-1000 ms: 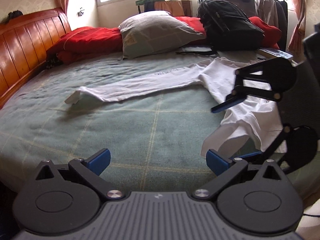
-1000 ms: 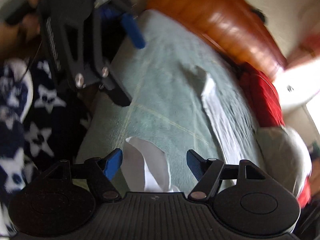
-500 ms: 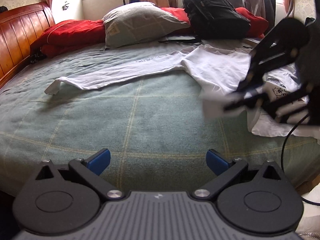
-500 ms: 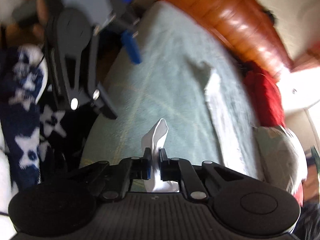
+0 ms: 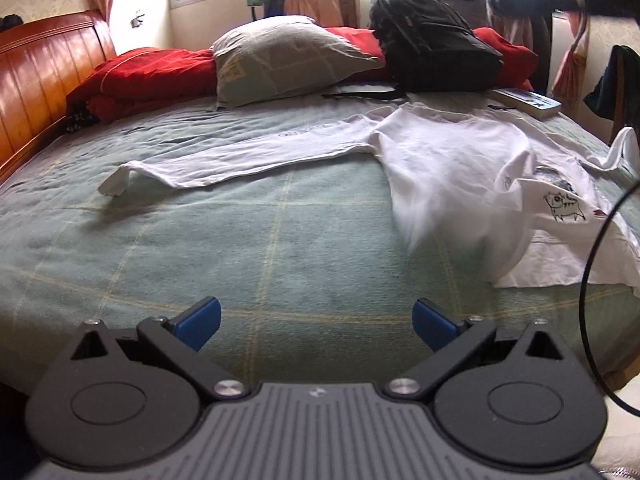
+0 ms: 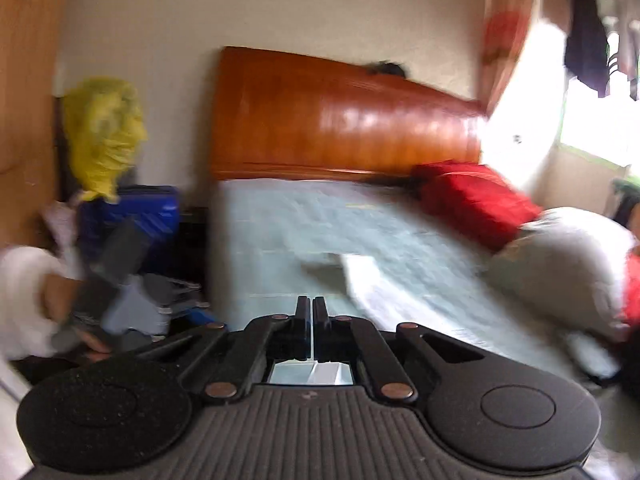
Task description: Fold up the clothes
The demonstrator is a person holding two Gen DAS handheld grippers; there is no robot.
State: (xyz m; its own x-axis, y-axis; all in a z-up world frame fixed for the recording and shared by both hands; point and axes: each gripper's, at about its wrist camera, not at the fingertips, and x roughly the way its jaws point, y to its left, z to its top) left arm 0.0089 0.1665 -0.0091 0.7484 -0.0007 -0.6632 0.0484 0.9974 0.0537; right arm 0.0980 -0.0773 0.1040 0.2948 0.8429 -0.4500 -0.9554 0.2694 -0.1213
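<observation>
The left gripper point(image 5: 316, 322) is held wide open over the green checked blanket point(image 5: 224, 248), nothing between its blue pads. The right gripper point(image 6: 312, 312) is clamped shut on a thin fold of the white shirt point(image 5: 448, 168), which is spread crumpled across the bed, one sleeve stretched out. Farther back, a grey pillow point(image 5: 288, 60), red bedding point(image 5: 148, 72) and a black backpack point(image 5: 432, 56) are seen against the glossy wooden headboard point(image 5: 36, 76).
</observation>
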